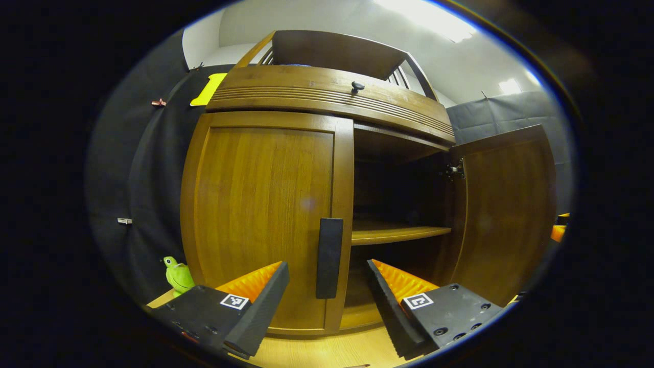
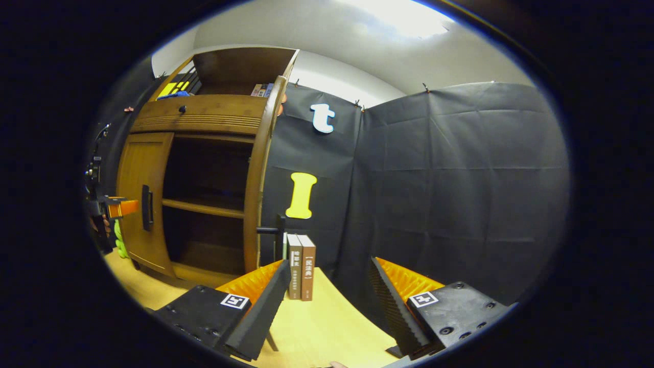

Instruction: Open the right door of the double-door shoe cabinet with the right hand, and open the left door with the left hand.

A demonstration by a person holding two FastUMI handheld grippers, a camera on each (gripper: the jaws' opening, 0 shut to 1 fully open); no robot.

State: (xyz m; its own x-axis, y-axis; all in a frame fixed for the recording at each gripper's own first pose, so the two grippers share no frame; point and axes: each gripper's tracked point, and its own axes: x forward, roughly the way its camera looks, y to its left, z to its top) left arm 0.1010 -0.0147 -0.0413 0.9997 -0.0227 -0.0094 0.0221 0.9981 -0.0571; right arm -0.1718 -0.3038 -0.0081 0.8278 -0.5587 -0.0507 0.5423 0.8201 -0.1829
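Note:
The wooden shoe cabinet (image 1: 327, 102) stands close in the left gripper view. Its left door (image 1: 260, 209) is closed and carries a dark vertical handle (image 1: 329, 258). Its right door (image 1: 503, 209) is swung wide open, showing a shelf (image 1: 393, 234) inside. My left gripper (image 1: 328, 291) is open, its fingers on either side of the handle and a little short of it. In the right gripper view the cabinet (image 2: 204, 168) is at the left, its right door (image 2: 258, 179) seen edge-on with its handle (image 2: 271, 231). My right gripper (image 2: 327, 296) is open, holding nothing, back from the cabinet. The left gripper (image 2: 115, 207) shows small by the left door (image 2: 140, 199).
A green plush toy (image 1: 178, 276) sits on the wooden floor left of the cabinet. Two upright books (image 2: 301, 266) stand beside the open right door against the black cloth wall (image 2: 449, 194). A small knob (image 1: 357, 87) sits on the cabinet's top drawer.

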